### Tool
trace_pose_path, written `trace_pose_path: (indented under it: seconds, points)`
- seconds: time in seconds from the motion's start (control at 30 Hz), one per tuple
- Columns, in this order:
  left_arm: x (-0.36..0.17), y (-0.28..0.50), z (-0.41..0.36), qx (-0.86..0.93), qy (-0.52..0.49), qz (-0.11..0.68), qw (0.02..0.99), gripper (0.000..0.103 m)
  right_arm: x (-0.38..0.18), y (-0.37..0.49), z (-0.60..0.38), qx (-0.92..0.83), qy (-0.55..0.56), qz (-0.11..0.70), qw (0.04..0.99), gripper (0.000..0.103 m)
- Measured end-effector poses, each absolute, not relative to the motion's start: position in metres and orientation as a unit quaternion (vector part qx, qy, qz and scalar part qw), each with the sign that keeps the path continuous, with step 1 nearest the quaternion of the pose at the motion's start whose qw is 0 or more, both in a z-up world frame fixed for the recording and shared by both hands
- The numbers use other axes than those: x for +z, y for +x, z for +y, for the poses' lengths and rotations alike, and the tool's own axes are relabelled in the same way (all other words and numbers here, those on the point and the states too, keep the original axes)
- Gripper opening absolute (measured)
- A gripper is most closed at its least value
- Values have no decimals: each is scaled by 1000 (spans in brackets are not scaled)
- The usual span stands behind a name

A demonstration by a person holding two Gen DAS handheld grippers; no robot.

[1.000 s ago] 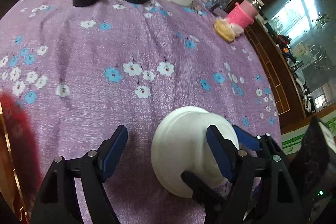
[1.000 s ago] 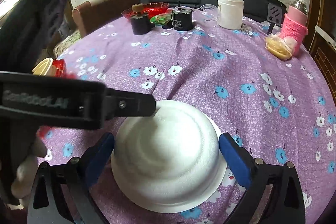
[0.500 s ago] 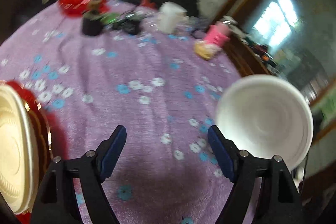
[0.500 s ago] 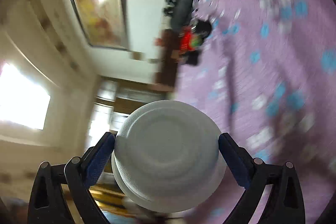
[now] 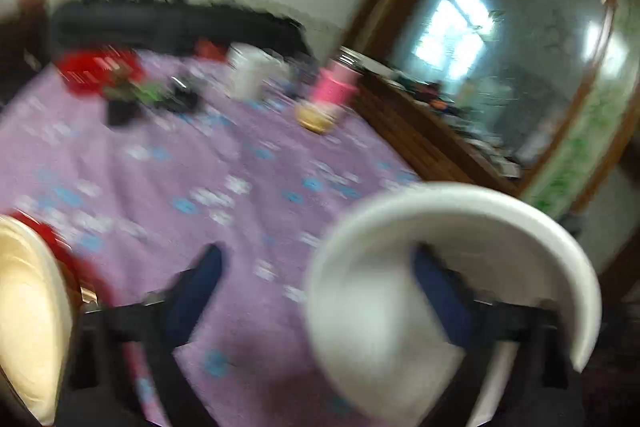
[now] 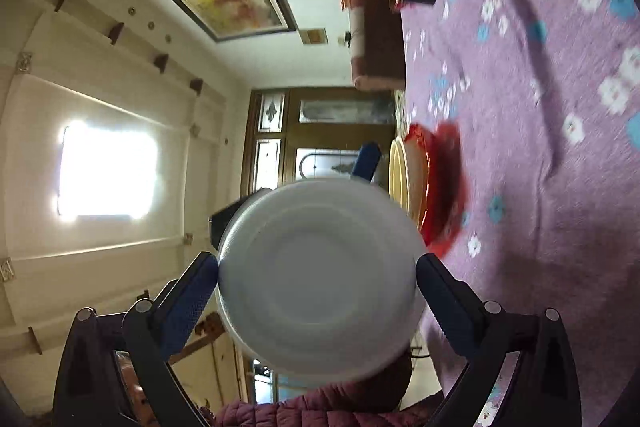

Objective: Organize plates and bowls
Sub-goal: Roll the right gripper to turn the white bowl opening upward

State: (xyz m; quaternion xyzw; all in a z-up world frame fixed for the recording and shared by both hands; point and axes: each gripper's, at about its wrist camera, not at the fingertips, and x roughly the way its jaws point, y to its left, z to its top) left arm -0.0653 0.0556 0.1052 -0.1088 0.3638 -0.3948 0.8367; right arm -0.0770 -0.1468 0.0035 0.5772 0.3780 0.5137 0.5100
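Bowl: a white bowl [image 6: 320, 279] sits between the blue pads of the right hand-held gripper [image 6: 318, 291], its base turned to the camera; it is off the bench, and the view is rolled sideways.
Right hand-held gripper: spread wide, both pads pressed on the bowl's sides, so it has hold of the bowl.
Bowl, left view: the bowl [image 5: 452, 291] shows its open hollow, blurred, in front of the right finger of the left hand-held gripper [image 5: 316, 287].
Left hand-held gripper: fingers set wide apart, nothing gripped between them; whether the right finger touches the bowl cannot be told through the blur.
Plates: a cream plate [image 5: 28, 327] lies on a red plate [image 5: 60, 239] to the far left of the left hand-held gripper, at the bench edge.
Bench: purple flowered cloth [image 5: 168, 179] ahead of the left hand-held gripper.
Far side: a white tub [image 5: 248, 75], a pink cup [image 5: 334, 91] and a red dish [image 5: 96, 71], all blurred.
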Motion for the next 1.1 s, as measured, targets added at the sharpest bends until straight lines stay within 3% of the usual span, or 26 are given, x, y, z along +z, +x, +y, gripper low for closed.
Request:
trace_pose_path:
  seconds: [0.07,0.27,0.53,0.73,0.77,0.87,0.9,1.1]
  points:
    - [99,-62,54,-406,-115,391,818,34,2,-78,-145,506,574,381,518,102]
    - [84,-64,54,-371,-96,409,828,17,-2,-77,-168,468,571,378,558,103]
    - [57,-46,33,-326,-66,459,824,15,-6,-80,-237,250,512,403,716,103]
    - [59,-24,5,-304,-51,469,828,16,31,-72,-263,121,383,395,826,103]
    - [61,-26,4,-303,-50,466,830,22,36,-74,-271,115,374,390,834,103]
    - [67,-33,8,-285,-47,453,843,66,49,-79,-275,103,346,381,851,103]
    - [69,-36,11,-273,-49,443,853,74,52,-81,-275,95,329,380,859,103]
    - [67,-31,9,-232,-28,436,869,83,45,-82,-262,93,281,404,865,101]
